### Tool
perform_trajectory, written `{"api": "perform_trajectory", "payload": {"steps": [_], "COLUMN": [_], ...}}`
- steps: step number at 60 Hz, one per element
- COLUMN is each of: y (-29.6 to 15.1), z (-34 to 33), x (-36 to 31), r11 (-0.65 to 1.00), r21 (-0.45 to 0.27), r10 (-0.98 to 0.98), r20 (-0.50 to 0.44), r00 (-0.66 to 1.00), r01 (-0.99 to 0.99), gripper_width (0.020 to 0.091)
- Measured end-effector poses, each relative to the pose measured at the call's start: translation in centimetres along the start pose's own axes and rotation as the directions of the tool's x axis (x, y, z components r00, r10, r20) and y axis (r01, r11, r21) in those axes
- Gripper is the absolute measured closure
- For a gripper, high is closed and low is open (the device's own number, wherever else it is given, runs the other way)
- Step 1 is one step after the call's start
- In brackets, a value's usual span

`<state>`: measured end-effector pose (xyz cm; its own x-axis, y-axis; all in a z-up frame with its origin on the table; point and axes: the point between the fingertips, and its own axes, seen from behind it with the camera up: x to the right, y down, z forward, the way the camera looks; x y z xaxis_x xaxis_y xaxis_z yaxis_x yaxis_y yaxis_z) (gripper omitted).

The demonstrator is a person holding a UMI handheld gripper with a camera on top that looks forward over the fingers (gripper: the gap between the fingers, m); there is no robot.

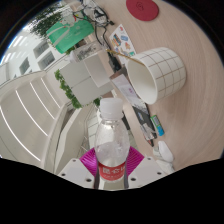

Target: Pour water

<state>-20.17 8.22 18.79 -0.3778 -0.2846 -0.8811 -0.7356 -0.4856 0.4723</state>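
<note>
Bottle (110,140) clear, capped, clamped between gripper (110,165) pink pads, tilted toward cup | white paper cup (155,72) just beyond bottle cap, mouth facing it | cluttered desk (100,55) behind | red disc (143,9) farthest

One wide-angle camera on the gripper, looking forward along its fingers.
It sits very near the bottle (111,140), which rises close ahead between the pink pads (93,160). The view is tilted: the cup (158,72) lies beyond, with the cluttered desk (75,125) and a red disc (143,9) farther off. Only one view exists, so nothing is shared.
</note>
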Motion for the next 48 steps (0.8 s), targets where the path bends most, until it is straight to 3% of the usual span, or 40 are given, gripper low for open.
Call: {"api": "perform_trajectory", "payload": {"steps": [6,7,11,24,32,38,39,40,41,43,44,46,48], "y": [-1.0,-1.1,-1.6,-2.4,-2.1,-0.3,0.3,0.2,0.2,0.0,-0.4,-1.1,-1.8], "z": [-1.0,0.6,0.2,0.7,0.5,0.2,-2.6,-0.8,-0.9,-1.3,-2.9,-4.1,-3.1], "x": [-3.1,-3.0,-3.8,-4.3,-4.0,-4.3,-4.1,-5.2,-5.6,-7.2,-7.2,-9.7,-13.4], "r11": [0.969,0.964,0.938,0.896,0.911,0.99,0.99,0.994,0.986,0.947,0.897,0.798,0.683], "r21": [-0.055,-0.025,-0.038,-0.06,-0.066,-0.095,-0.137,-0.098,-0.103,-0.103,-0.128,-0.089,-0.023], "r10": [0.247,0.266,0.345,0.443,0.411,0.114,0.027,-0.038,-0.127,-0.302,-0.416,-0.589,-0.729], "r20": [0.11,0.11,0.144,0.178,0.147,0.059,0.094,0.049,0.039,0.039,0.083,0.096,0.032], "r00": [0.963,0.958,0.927,0.879,0.899,0.992,0.995,0.998,0.991,0.952,0.906,0.802,0.684], "r01": [-0.242,-0.264,-0.343,-0.44,-0.406,-0.108,-0.014,0.043,0.13,0.305,0.423,0.596,0.73], "gripper_width": [0.0775,0.0774,0.0775,0.0776,0.0775,0.0774,0.0774,0.0773,0.0774,0.0774,0.0773,0.0772,0.0772]}}
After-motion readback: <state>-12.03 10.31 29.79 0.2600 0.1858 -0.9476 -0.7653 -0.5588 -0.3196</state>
